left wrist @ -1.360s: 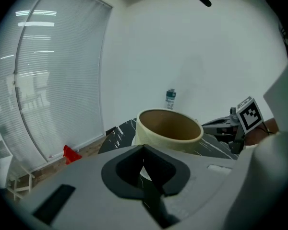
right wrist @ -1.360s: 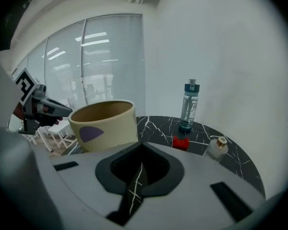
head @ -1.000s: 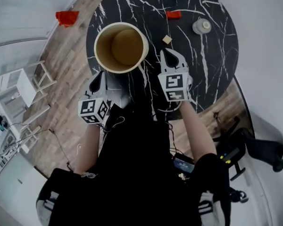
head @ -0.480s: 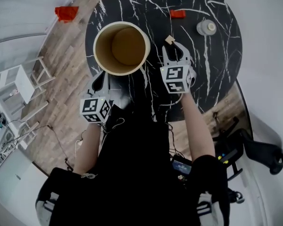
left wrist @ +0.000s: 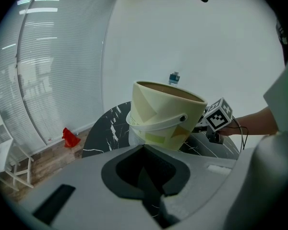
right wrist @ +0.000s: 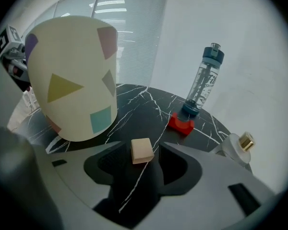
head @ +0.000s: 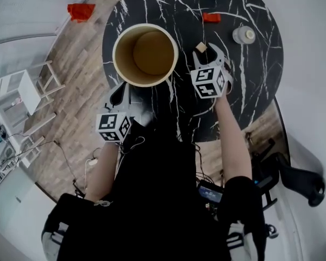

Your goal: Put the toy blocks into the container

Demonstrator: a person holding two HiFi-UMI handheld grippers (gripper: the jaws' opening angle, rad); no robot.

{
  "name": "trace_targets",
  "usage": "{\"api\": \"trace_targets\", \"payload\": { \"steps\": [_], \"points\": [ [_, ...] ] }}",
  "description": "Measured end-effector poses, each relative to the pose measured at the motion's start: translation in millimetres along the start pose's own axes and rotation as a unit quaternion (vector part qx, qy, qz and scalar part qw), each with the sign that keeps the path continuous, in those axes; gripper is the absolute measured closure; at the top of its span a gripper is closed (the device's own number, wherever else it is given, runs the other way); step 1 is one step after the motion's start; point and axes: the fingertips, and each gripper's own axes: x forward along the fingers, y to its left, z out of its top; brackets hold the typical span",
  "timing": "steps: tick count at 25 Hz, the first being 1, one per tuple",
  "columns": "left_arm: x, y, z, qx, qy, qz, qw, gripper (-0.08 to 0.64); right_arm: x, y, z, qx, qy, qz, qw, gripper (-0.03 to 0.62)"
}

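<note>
1 beige block (head: 201, 48) sits on the tabletop (right wrist: 149, 109) right of the container (right wrist: 77, 90), between the jaws of the right gripper (right wrist: 141, 147), which have just been opening and press nothing; closing off-centre could twist the block or knock it away.

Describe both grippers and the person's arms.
Both the left gripper and right gripper are grey, with two jaws and a white cube of black square markers behind them. A thin cable trails from each near the wrist. The right jaws have just been opening, a beige block between them. The person wears black; the forearms are unsleeved.
</note>
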Motion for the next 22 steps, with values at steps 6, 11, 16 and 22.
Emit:
{"api": "trace_targets", "payload": {
  "steps": [6,11,16,22],
  "points": [
    [-5.0,3.2,0.1,-0.002,-0.002,0.003,1.0000,0.560,5.4,1.0,-5.8,0.028,0.006,0.013,1.000,0.453],
    [-9.4,5.5,7.6,0.004,-0.013,0.003,0.9999,0.560,-8.9,2.9,9.6,0.046,-0.023,0.006,0.999,0.456],
    [-12.5,5.9,19.1,0.009,-0.026,0.000,0.9996,0.560,-33.3,10.1,40.7,0.088,-0.076,0.011,0.993,0.456],
    [-20.6,4.7,37.6,0.021,-0.046,-0.013,0.9986,0.560,-63.8,18.2,68.1,0.123,-0.121,0.013,0.985,0.457]
  ]
}}
